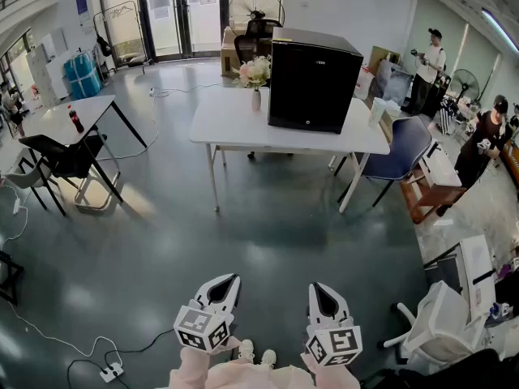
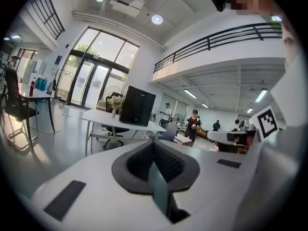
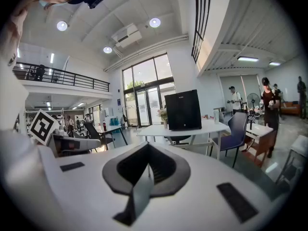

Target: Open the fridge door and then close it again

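Head view: black fridge point(image 1: 315, 79), door closed, on white tabletop point(image 1: 235, 124), well apart from left claw point(image 1: 228, 282) and right claw point(image 1: 319, 289). Left gripper view: jaws together, empty (fridge distant). Right gripper view: jaws together, empty.

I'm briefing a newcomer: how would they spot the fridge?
Find the white rectangular table mid-room. On it stands the black box-shaped mini fridge, door shut. It is the only large dark thing there, towering over the small vase of pale flowers beside it.
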{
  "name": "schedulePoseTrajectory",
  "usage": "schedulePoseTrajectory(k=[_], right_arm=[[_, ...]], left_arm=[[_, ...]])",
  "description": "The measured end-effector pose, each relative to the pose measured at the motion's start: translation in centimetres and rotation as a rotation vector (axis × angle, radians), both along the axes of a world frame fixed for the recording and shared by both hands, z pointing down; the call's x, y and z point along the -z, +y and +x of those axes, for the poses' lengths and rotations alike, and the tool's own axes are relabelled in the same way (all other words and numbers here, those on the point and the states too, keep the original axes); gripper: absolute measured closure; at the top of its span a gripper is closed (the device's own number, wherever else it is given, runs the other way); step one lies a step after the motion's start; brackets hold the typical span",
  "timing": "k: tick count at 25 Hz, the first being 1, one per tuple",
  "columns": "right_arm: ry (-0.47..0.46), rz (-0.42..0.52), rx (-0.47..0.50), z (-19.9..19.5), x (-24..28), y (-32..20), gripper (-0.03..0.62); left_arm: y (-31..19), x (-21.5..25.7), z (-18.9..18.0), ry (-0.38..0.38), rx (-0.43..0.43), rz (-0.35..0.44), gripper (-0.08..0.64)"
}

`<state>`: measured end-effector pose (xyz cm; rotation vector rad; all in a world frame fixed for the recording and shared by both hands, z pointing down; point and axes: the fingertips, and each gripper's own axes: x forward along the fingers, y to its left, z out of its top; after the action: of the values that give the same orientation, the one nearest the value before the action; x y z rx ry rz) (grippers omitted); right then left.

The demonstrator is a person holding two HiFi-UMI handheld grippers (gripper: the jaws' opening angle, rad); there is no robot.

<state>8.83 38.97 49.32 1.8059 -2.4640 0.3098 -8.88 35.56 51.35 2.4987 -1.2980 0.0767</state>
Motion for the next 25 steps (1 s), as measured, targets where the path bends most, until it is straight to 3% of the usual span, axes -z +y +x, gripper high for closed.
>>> schedulePoseTrajectory(k=[12, 25], right_arm=[[-0.039, 0.005, 0.018, 3.7, -0.8, 3.3, 0.581], [-0.015, 0.002, 0.034, 5.0, -0.8, -0.6, 0.581]], left_arm=[[4.1, -0.1, 3.2, -0.024, 0.037, 0.041, 0.549], [0.3, 0.0, 4.4, -0.022, 0.065, 0.051, 0.549]])
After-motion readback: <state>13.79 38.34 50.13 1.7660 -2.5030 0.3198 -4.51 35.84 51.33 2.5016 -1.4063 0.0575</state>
